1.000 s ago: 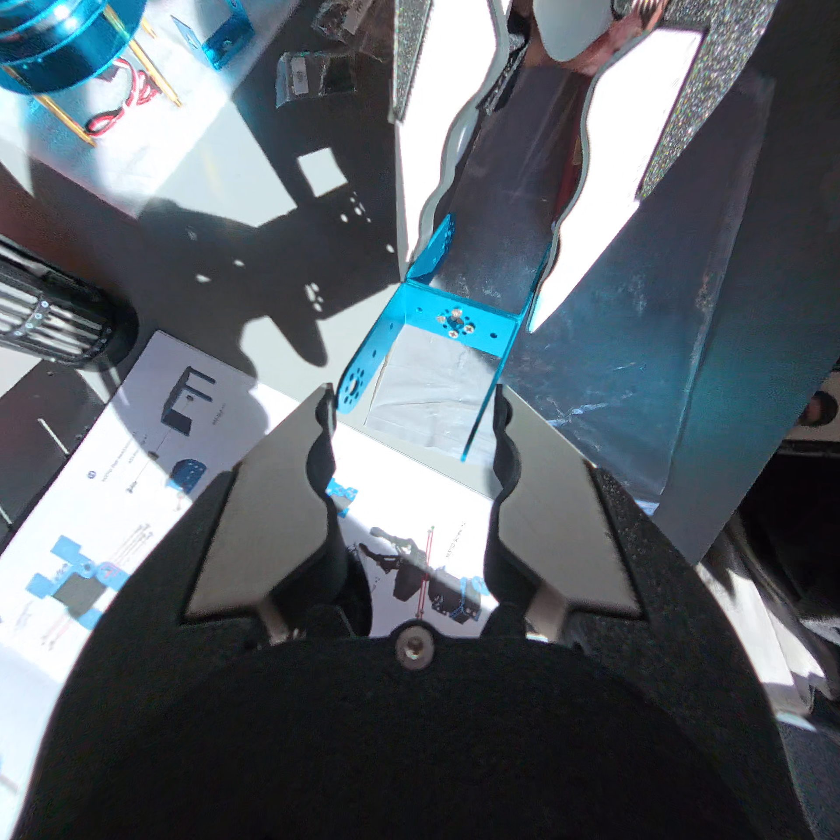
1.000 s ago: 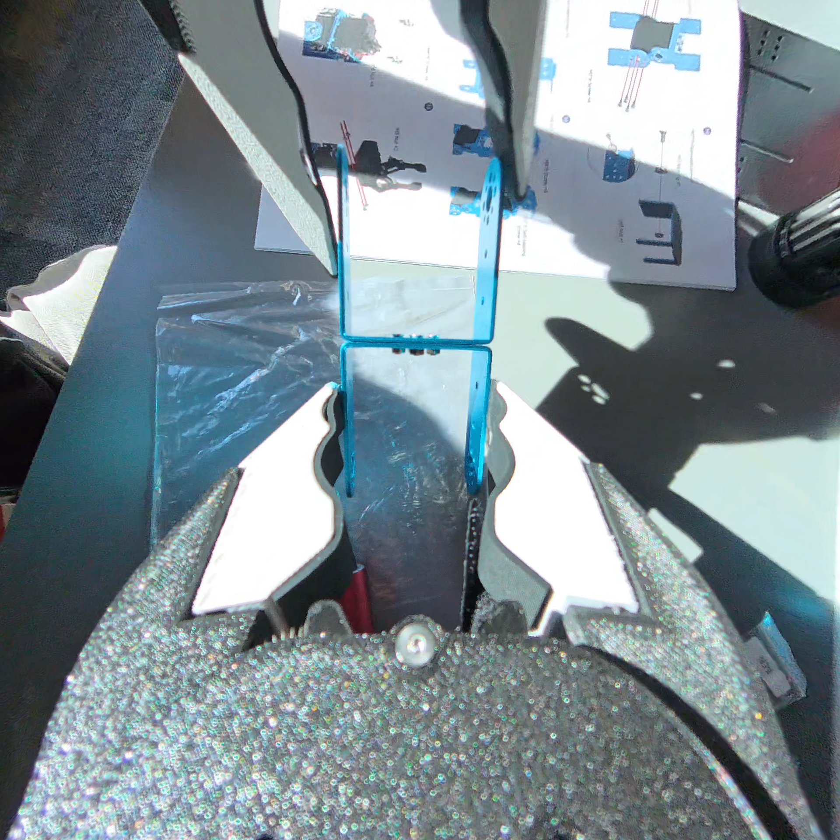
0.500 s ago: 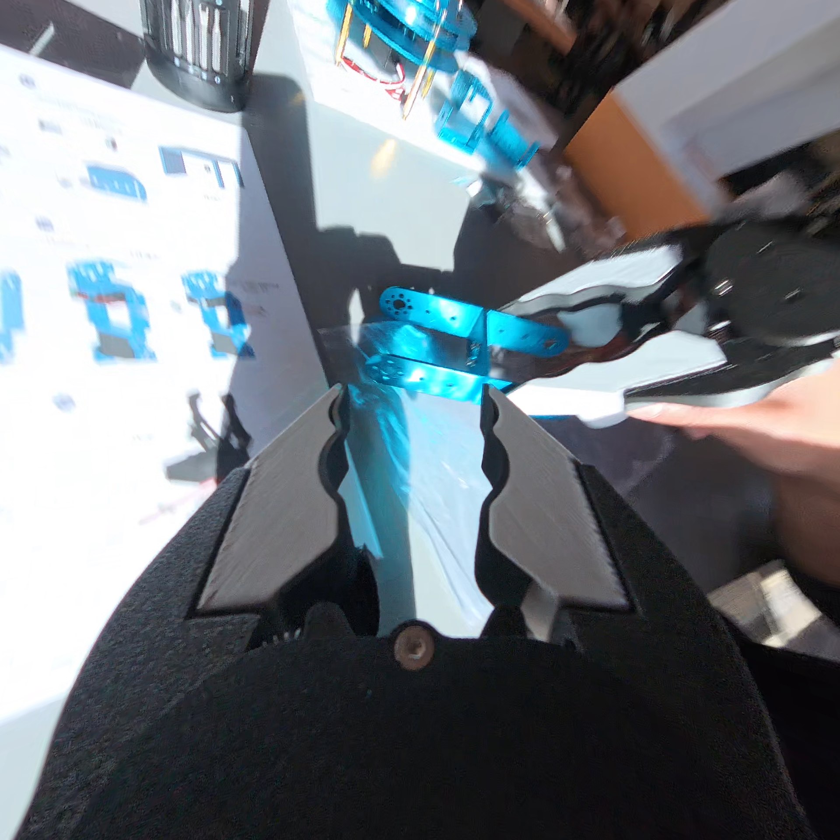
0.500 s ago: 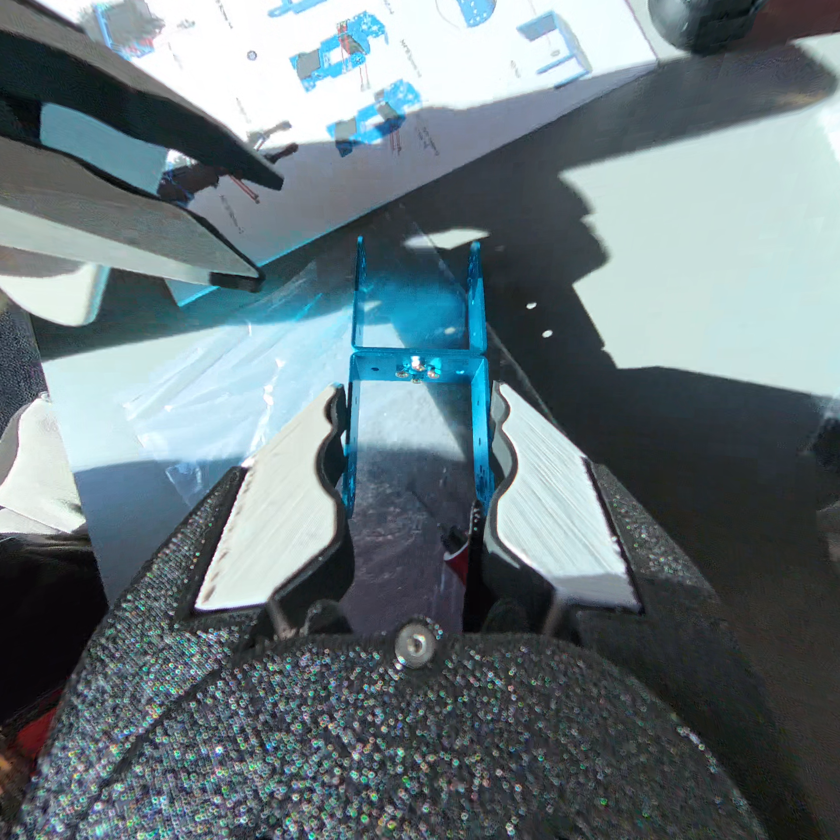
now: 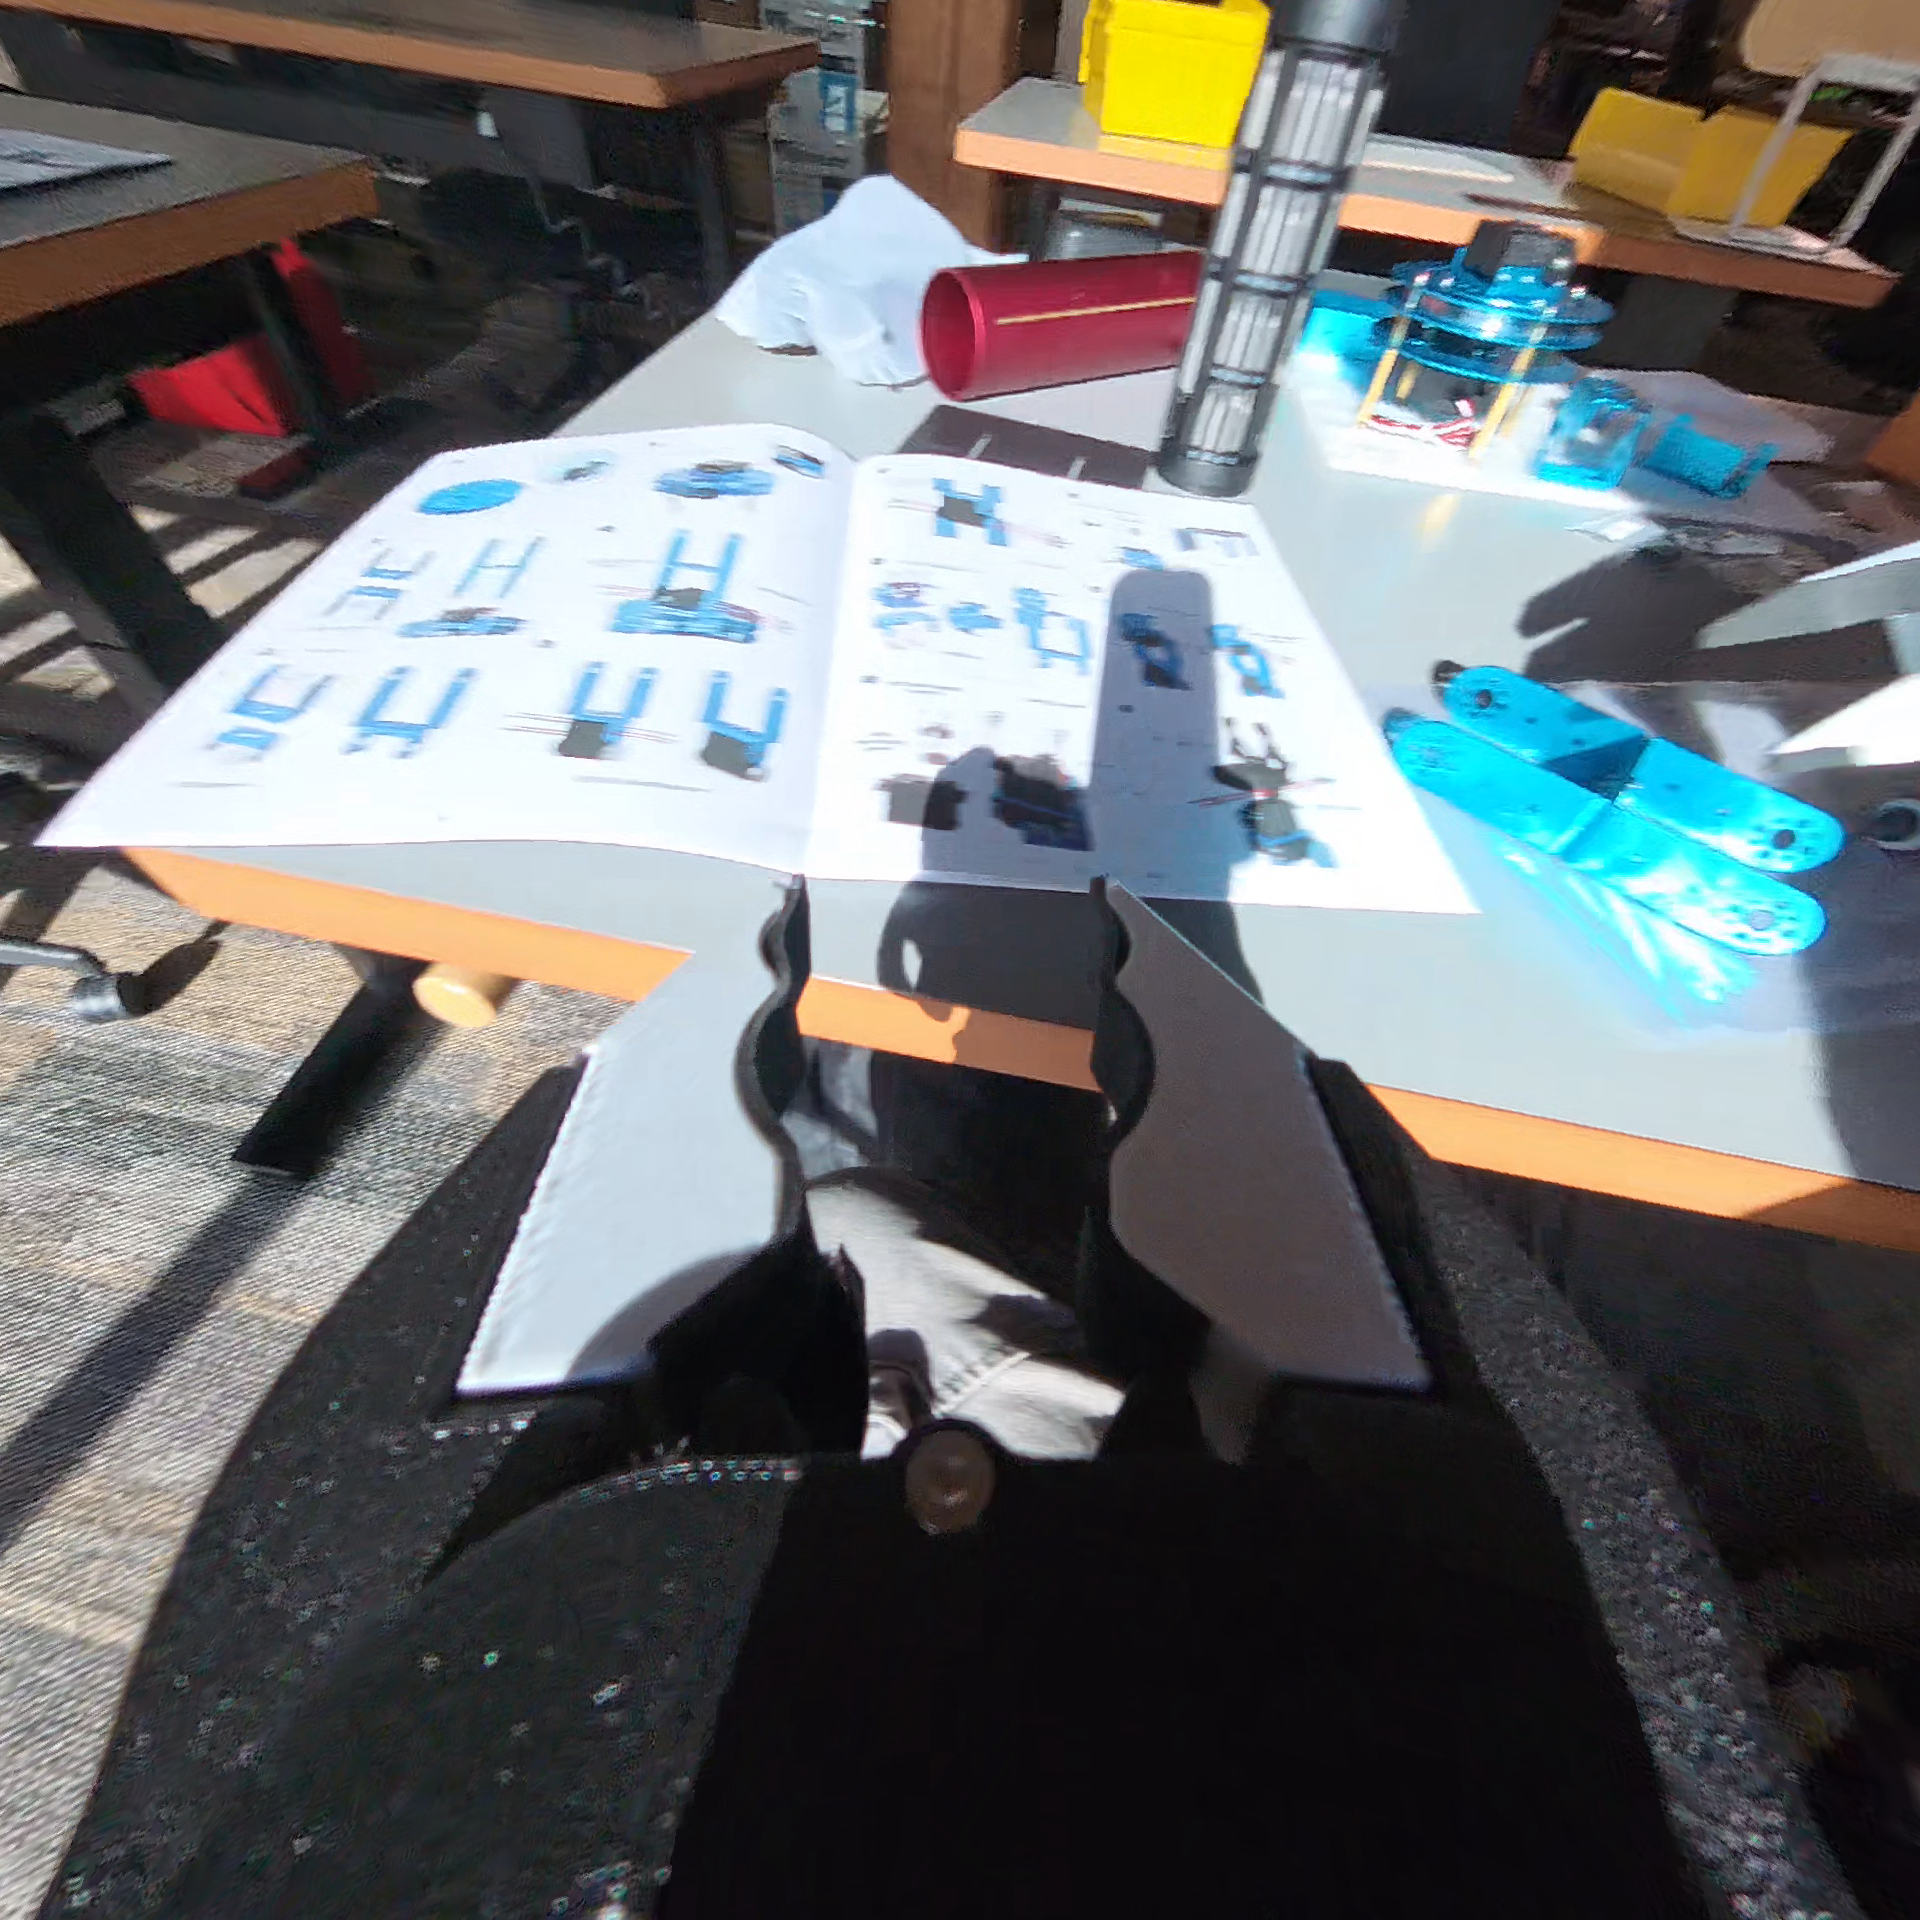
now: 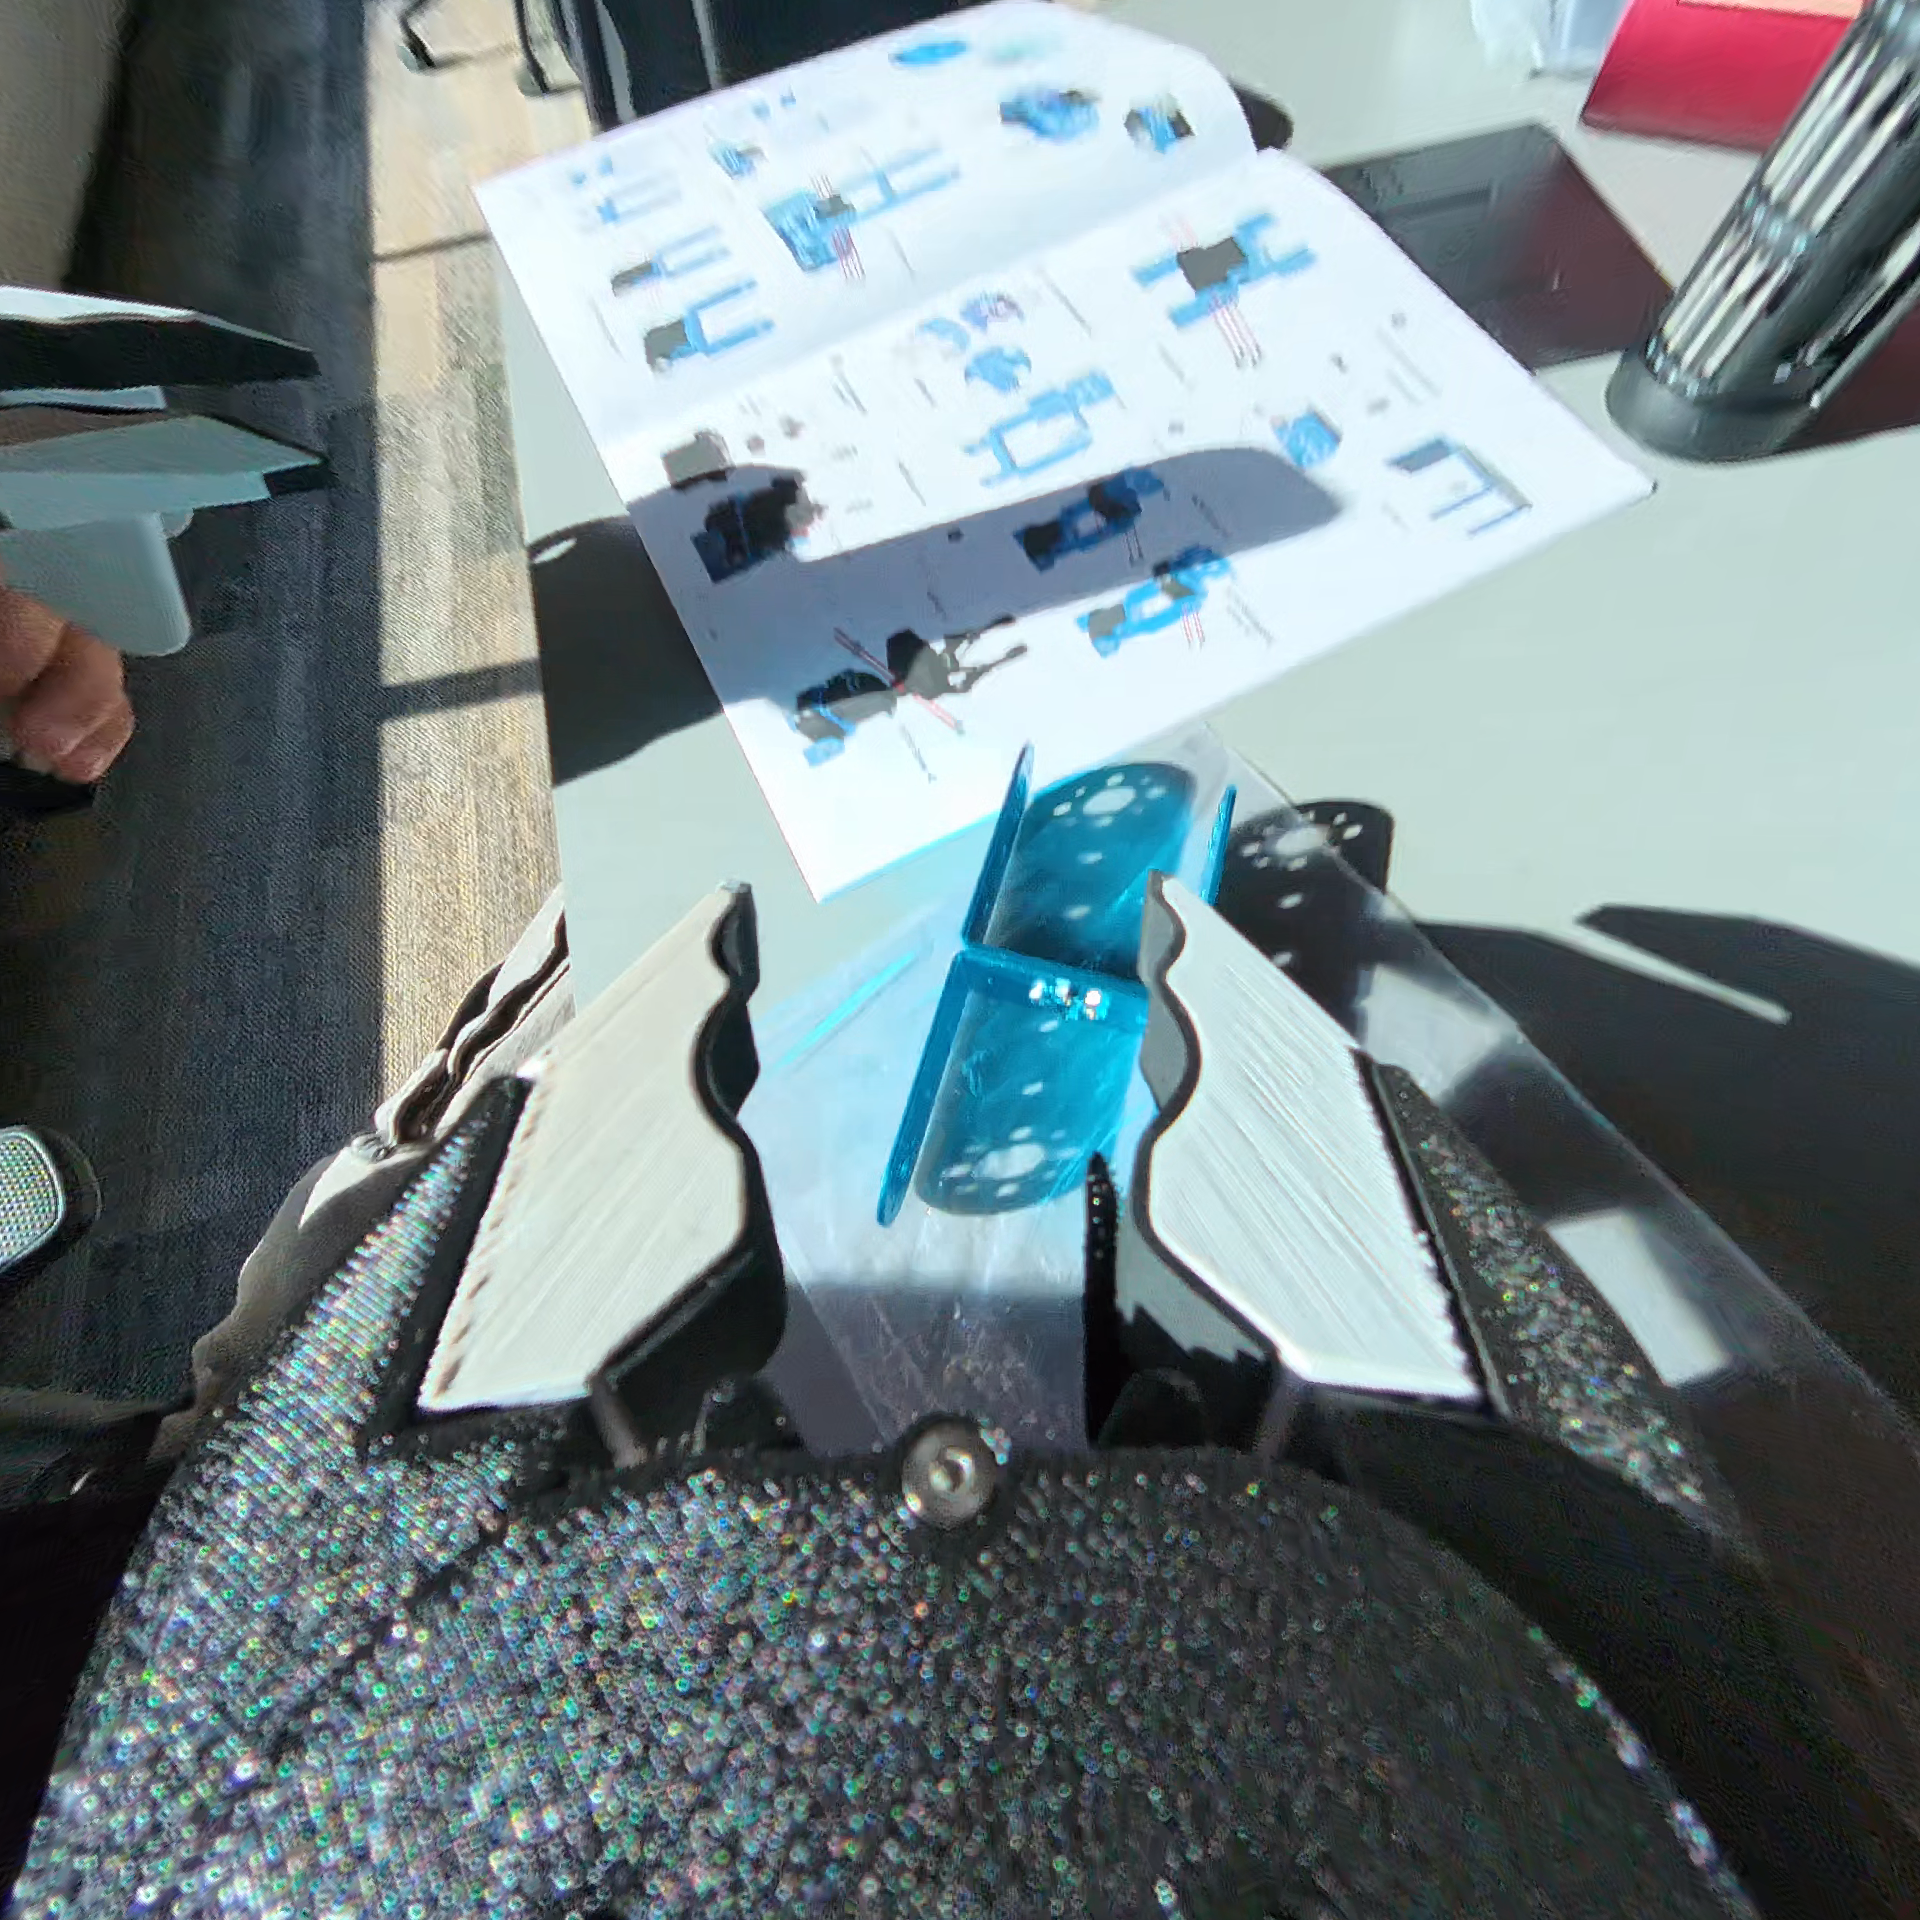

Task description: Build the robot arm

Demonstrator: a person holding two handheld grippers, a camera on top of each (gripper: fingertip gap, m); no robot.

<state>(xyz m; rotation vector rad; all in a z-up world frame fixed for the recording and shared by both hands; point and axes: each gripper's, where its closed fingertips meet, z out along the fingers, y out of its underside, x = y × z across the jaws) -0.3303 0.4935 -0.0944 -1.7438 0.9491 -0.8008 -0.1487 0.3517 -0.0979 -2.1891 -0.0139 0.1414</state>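
A blue metal assembly of two U-brackets screwed back to back (image 6: 1039, 1008) lies on its side on a clear plastic bag (image 6: 935, 1278) on the grey table. My right gripper (image 6: 945, 914) is open around its near half, wider than the bracket, which sits closer to the right finger. My left gripper (image 5: 948, 904) is open and empty, held back off the table's front edge (image 5: 1558, 1153). In the left wrist view the bracket assembly (image 5: 1610, 800) lies at the right, with the right gripper's fingers (image 5: 1829, 665) behind it. The left gripper (image 6: 156, 416) and a hand show at the right wrist view's far left.
An open instruction booklet (image 5: 727, 665) (image 6: 1039, 364) covers the table's middle. Behind it stand a black mesh cylinder (image 5: 1257, 260), a red tube (image 5: 1060, 322), a white cloth (image 5: 852, 270), a blue round platform (image 5: 1486, 322) and loose blue brackets (image 5: 1642, 436). Carpet floor lies below the edge.
My right gripper has opened and let go of the bracket assembly, which now lies on the bag. My left gripper has pulled back from it, past the table's edge.
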